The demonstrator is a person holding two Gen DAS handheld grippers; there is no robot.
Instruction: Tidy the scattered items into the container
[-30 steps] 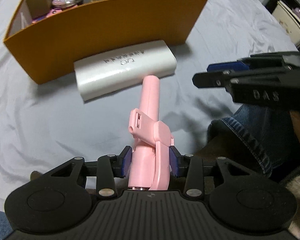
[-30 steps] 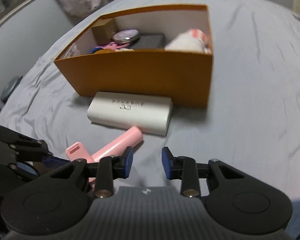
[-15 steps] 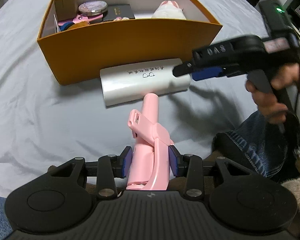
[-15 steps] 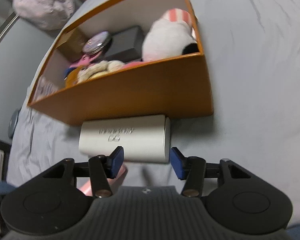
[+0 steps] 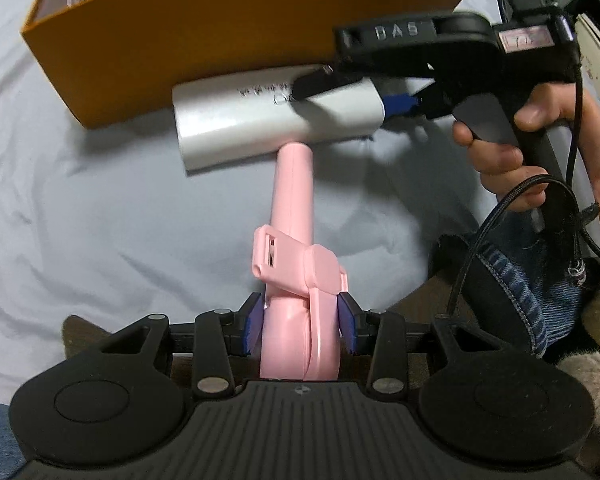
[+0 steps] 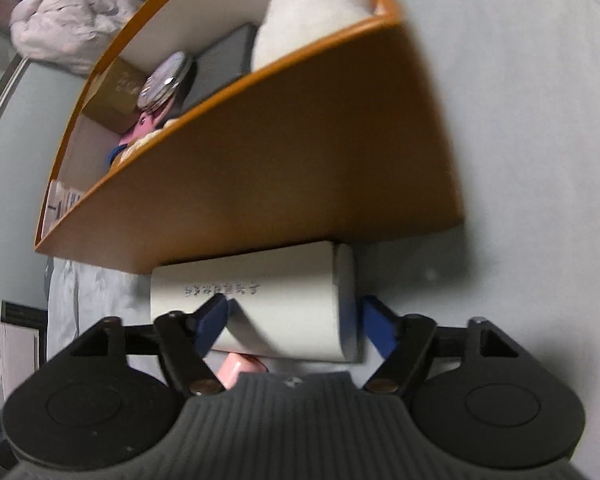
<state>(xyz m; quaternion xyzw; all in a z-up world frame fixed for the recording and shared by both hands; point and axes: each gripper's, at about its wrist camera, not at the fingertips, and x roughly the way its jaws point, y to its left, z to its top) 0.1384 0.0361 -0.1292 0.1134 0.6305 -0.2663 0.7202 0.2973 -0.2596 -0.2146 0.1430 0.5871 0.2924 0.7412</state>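
Grey bedsheet (image 5: 80, 208) covers the bed, and the orange box (image 5: 220, 36) stands on it with a plush toy (image 6: 312, 20), a round compact (image 6: 166, 80) and a dark case (image 6: 220, 64) inside. Just in front of its wall lies the white power bank (image 5: 260, 128). The left gripper (image 5: 300, 328) has its fingers closed on the pink handheld fan (image 5: 296, 280), whose handle tip touches the power bank. The right gripper (image 6: 296, 320) has just been opening; its fingers stand wide around the power bank's end, not pressing it.
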